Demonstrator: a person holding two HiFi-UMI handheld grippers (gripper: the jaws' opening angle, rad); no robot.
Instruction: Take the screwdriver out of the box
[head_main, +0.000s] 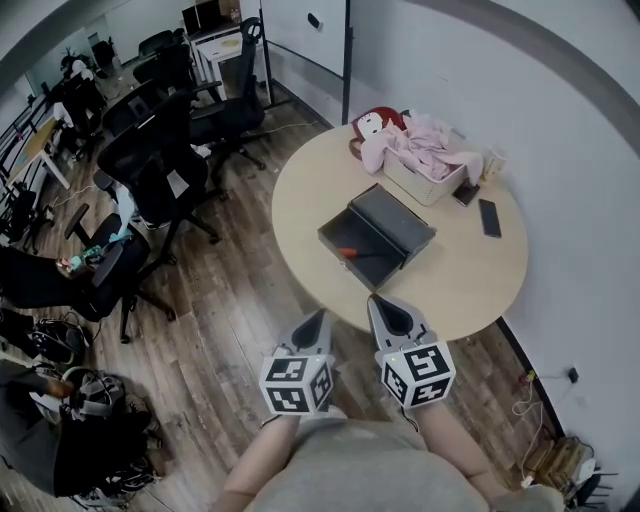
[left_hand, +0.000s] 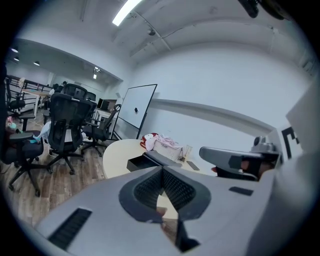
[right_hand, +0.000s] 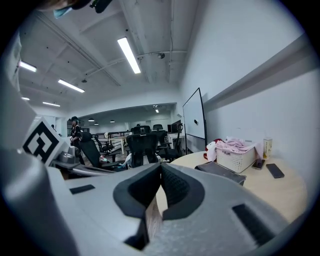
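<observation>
Head view: the round table sits centre-right, and the white wall curves close behind its far and right sides. The open room is on the left, where bare wood floor lies between the table's rim and a cluster of office chairs.

- My forearms come up from the bottom edge, side by side, marker cubes on top.
- Left gripper is over the floor, just off the table's near rim. Its jaws are together with nothing between them.
- Right gripper has its tip at the near rim. Its jaws are also together and empty.
- Both point toward the open grey box, which is mid-table and apart from both tips.
- The screwdriver, with an orange handle, lies inside the box's tray.
- Behind the box, a white basket holds pink cloth, with a red-haired doll beside it. A phone lies toward the right rim.

Only the head view shows the screwdriver. Both gripper views catch the box side-on, with its inside hidden. The left gripper view shows my other gripper at the right of the frame and a whiteboard against the wall. The right gripper view shows a person standing far off at the left.
</observation>
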